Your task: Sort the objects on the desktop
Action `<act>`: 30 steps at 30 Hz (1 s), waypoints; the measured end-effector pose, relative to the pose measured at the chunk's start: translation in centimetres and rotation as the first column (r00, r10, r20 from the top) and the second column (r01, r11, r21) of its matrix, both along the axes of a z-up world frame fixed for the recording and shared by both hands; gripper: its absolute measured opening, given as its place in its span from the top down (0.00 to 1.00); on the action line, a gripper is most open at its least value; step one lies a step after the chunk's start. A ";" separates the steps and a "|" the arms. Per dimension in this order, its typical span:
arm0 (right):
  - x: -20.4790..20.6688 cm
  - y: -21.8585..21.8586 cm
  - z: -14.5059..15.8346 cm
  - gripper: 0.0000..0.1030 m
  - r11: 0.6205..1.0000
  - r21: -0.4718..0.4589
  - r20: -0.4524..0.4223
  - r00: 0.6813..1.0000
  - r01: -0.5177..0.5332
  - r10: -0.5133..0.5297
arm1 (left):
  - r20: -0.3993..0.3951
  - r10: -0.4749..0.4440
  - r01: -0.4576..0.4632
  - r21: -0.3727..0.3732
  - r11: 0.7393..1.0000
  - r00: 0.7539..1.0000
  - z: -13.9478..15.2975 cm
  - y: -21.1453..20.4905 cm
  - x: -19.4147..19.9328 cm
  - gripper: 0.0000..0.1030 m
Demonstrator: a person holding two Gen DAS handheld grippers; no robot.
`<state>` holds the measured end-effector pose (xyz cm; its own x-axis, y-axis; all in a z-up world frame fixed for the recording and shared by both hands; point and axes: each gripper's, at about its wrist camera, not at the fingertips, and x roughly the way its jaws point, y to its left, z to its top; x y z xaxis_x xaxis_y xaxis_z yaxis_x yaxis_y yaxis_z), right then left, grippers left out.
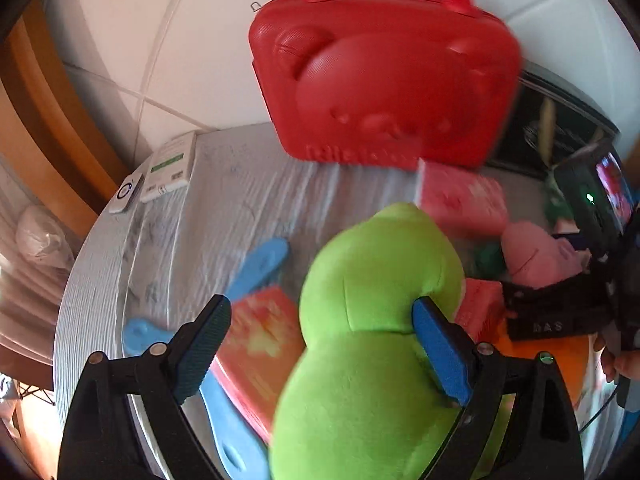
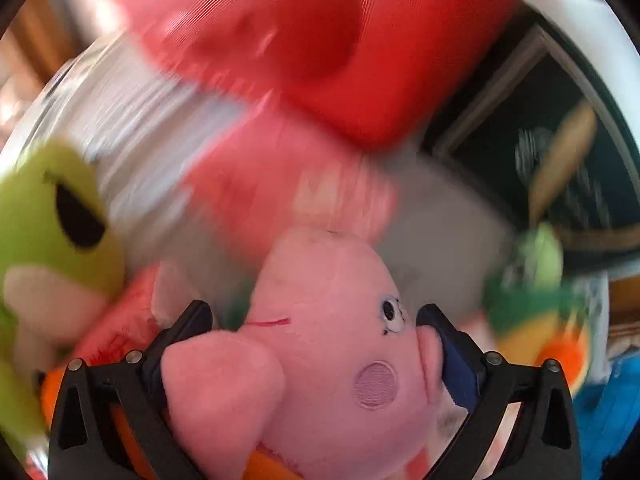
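My left tongs [image 1: 322, 336] stand wide over the green plush [image 1: 376, 320]. Its right pad [image 1: 440, 352] lies against the toy's flank, while the left pad [image 1: 204, 348] is clear of it, out over a red-orange book [image 1: 264, 340] — so the plush sits between the jaws, off toward the right one, and I see no squeeze on it. Beneath the book and the toy lie blue flat pieces [image 1: 260, 264] on the pale surface [image 1: 224, 200]. Beyond them the red bear-faced case [image 1: 384, 80] stands upright with its handle up, a pink box [image 1: 460, 200] just in front of it.

My right tongs [image 2: 314, 328] are around the pink plush [image 2: 332, 344], whose head fills the gap. The right pad [image 2: 456, 360] touches the toy by its eye; the left one [image 2: 188, 332] is at the ear side, where I cannot make out contact. Whether it is truly clamped I cannot tell — the view is badly smeared. The green plush [image 2: 52, 248] lies to the left there, the red case [image 2: 320, 40] above, and a green-and-orange toy [image 2: 536, 304] off to the right, too smeared to name.
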<state>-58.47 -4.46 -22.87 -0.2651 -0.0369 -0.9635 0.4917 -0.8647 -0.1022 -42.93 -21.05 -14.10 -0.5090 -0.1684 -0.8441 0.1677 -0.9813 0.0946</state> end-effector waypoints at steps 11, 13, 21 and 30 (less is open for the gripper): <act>19.3 15.0 4.9 0.00 0.892 -0.395 -0.069 0.961 0.220 -0.268 | -0.044 -0.052 0.048 -0.086 0.995 0.998 3.1 3.6 12.8 0.10; 21.0 17.6 6.0 0.00 0.864 -0.425 -0.079 0.940 0.270 -0.332 | -0.076 -0.076 0.071 -0.070 0.995 0.994 4.0 5.0 14.5 0.10; 24.7 22.8 7.8 0.00 0.846 -0.396 -0.121 0.893 0.356 -0.432 | -0.090 -0.178 0.177 -0.019 0.984 0.980 5.0 9.7 15.2 0.10; 21.3 24.7 9.8 0.00 0.844 -0.388 -0.190 0.863 0.372 -0.467 | -0.074 -0.134 0.140 0.085 0.986 0.988 3.4 13.1 1.9 0.10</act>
<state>-37.14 20.22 -13.08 -0.5713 -0.1617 -0.8046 0.0684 -0.9864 0.1497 -41.05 -7.93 -10.73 -0.5782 -0.0180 -0.8157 0.0340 -0.9994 -0.0021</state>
